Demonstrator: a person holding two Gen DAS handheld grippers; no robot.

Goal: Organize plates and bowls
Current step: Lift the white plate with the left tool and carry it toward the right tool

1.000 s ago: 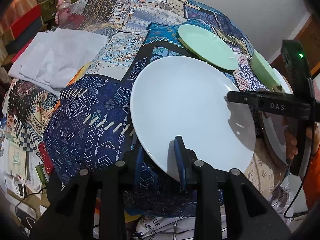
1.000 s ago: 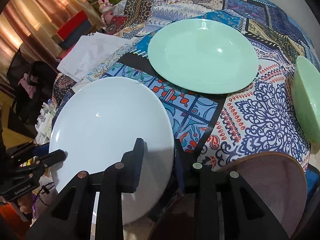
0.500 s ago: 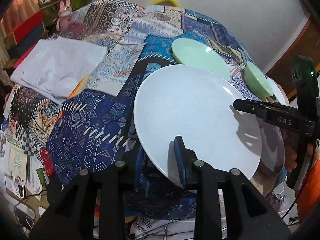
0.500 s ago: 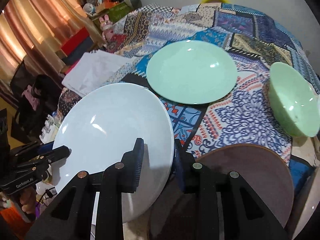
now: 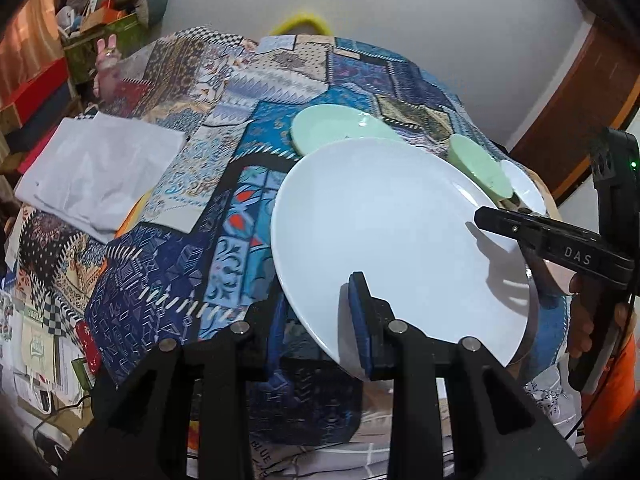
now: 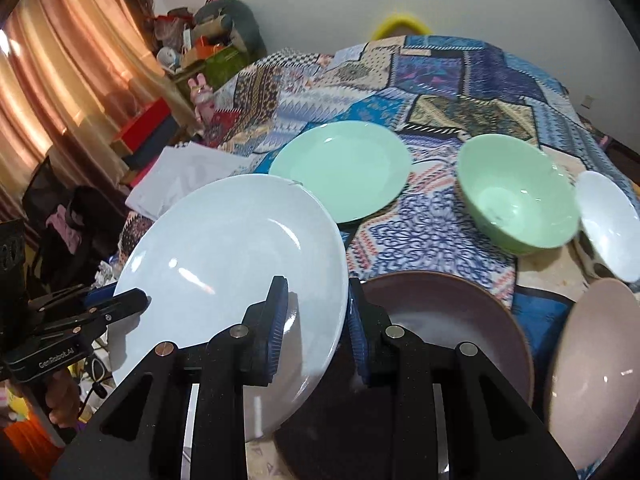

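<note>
A large white plate (image 5: 392,232) hangs tilted above the patchwork tablecloth, held at two edges. My left gripper (image 5: 320,320) is shut on its near rim, one pad above and one below. My right gripper (image 6: 316,304) is shut on the opposite rim of the same white plate (image 6: 224,248). The right gripper (image 5: 500,220) shows at the right in the left wrist view, the left gripper (image 6: 132,304) at the left in the right wrist view. Farther back on the cloth lie a green plate (image 6: 340,168) and a green bowl (image 6: 516,200).
A dull mauve plate (image 6: 460,320) lies under the right gripper, with a mauve bowl (image 6: 592,368) and a white bowl (image 6: 608,220) at the right. A folded white cloth (image 5: 100,172) lies at the left of the table. Boxes and clutter stand beyond the table's left edge.
Both grippers have risen with the white plate held between them. The table has dropped away, and the green bowl, white bowl and mauve bowl have come into the right wrist view.
</note>
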